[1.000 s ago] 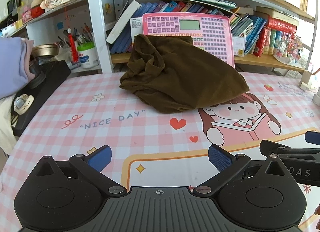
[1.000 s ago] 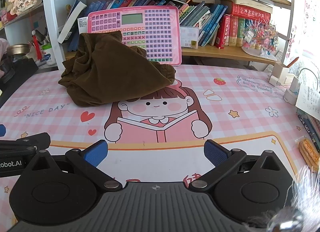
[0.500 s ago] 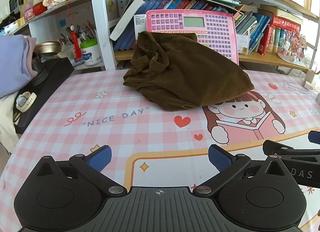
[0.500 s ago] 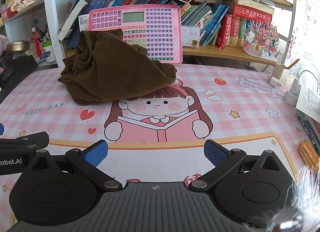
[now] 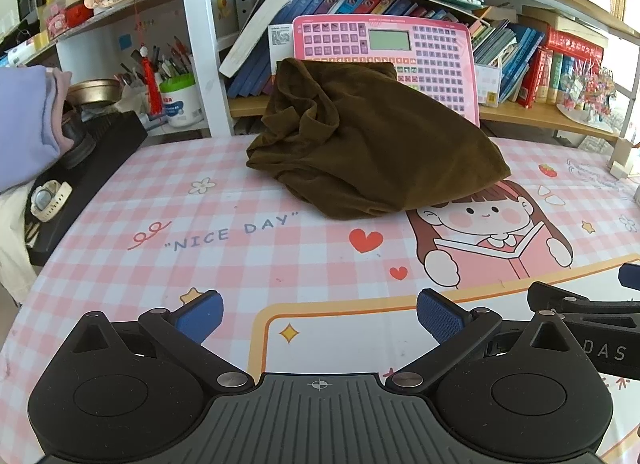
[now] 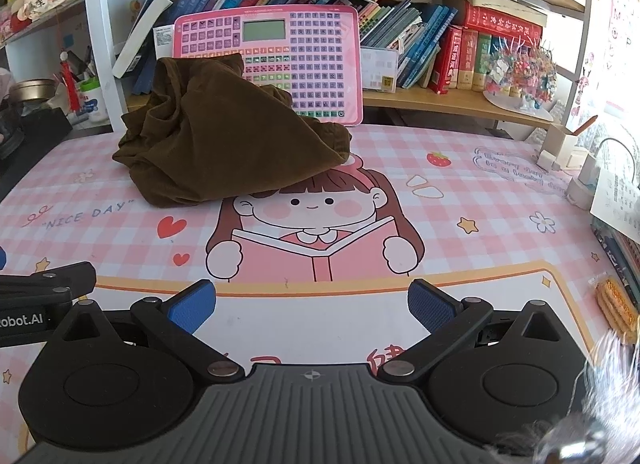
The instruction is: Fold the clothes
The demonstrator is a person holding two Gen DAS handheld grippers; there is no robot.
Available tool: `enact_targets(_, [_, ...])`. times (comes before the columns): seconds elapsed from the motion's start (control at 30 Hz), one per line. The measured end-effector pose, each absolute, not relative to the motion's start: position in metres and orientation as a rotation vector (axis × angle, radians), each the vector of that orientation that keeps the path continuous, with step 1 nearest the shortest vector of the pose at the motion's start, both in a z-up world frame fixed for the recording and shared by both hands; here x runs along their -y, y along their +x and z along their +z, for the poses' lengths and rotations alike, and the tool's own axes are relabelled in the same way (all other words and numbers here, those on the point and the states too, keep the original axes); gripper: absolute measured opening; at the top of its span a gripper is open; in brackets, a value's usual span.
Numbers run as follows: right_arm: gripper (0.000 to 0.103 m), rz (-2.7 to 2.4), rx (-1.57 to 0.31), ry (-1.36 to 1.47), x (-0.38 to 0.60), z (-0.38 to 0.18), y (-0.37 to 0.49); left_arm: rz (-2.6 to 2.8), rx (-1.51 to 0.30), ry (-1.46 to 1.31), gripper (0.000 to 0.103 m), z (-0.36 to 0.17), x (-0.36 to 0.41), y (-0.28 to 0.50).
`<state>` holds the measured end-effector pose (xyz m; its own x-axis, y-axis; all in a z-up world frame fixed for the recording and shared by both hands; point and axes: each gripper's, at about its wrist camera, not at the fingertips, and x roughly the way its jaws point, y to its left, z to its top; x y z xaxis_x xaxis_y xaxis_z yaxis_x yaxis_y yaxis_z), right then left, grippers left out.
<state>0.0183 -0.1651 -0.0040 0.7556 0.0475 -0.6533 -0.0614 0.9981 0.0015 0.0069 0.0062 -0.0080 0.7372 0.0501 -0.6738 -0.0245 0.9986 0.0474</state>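
— What's over on the far left, by the edge of the table?

— A lavender garment bunched up at the side, and below it a white wristwatch lying on a black case. Behind those, on the low shelf, a white pen pot with a green rim, full of pens, and a red tassel hanging just beside it.

— And the left gripper?

— The left gripper hangs low over the near edge of the pink checked table mat, its two blue pads spread wide with nothing between them. It is well apart from the cloth.

— Where is the thing to be folded?

— The brown garment sits in a rumpled heap toward the back of the mat, past the words "NICE DAY". Its top edge leans up against the pink toy keyboard that stands propped against the bookshelf. Its right-hand corner drapes down over the top of the cartoon girl's head printed on the mat. From the right wrist view the same garment lies left of centre.

— The right gripper?

— The right gripper is side by side with the left one, also near the front edge, jaws wide apart and empty, over the printed open book. Its black body shows at the right border of the left wrist view.

— Anything farther right?

— Red and blue books on the shelf, a colourful ornament on a white plate, and a packet of biscuits at the mat's right edge.
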Motion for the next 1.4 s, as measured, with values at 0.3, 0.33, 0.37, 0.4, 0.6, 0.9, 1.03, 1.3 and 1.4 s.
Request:
enact_targets(0.3, [0.103, 0.055, -0.712, -0.033, 0.1630, -0.0032, 0.0187, 0.045, -0.758, 0.034, 0.103, -0.0083, -0.0066, 0.0091])
enact_targets(0.33, [0.103, 0.054, -0.713, -0.034, 0.1630, -0.0034, 0.0187, 0.042, -0.758, 0.032, 0.103, -0.0082, -0.0066, 0.0092])
enact_targets(0.37, [0.103, 0.053, -0.714, -0.034, 0.1628, -0.0034, 0.0189, 0.039, -0.758, 0.031, 0.103, -0.0081, -0.0065, 0.0093])
enact_targets(0.4, [0.103, 0.051, -0.715, -0.034, 0.1626, -0.0034, 0.0194, 0.036, -0.758, 0.031, 0.103, -0.0080, -0.0064, 0.0094])
enact_targets(0.6, [0.103, 0.044, -0.718, -0.034, 0.1630, -0.0038, 0.0208, 0.040, -0.760, 0.038, 0.103, -0.0079, -0.0052, 0.0104])
enact_targets(0.9, [0.103, 0.038, -0.711, -0.036, 0.1625, -0.0050, 0.0214, 0.051, -0.778, 0.044, 0.103, -0.0102, -0.0045, 0.0124])
enact_targets(1.03, [0.103, 0.037, -0.714, -0.041, 0.1616, -0.0057, 0.0231, 0.036, -0.769, 0.042, 0.103, -0.0090, -0.0039, 0.0122])
enact_targets(1.3, [0.103, 0.050, -0.704, -0.031, 0.1630, -0.0049, 0.0249, 0.003, -0.732, 0.006, 0.103, -0.0042, -0.0054, 0.0123])
enact_targets(1.4, [0.103, 0.058, -0.696, -0.025, 0.1644, -0.0039, 0.0254, -0.001, -0.721, -0.003, 0.103, -0.0026, -0.0050, 0.0123])
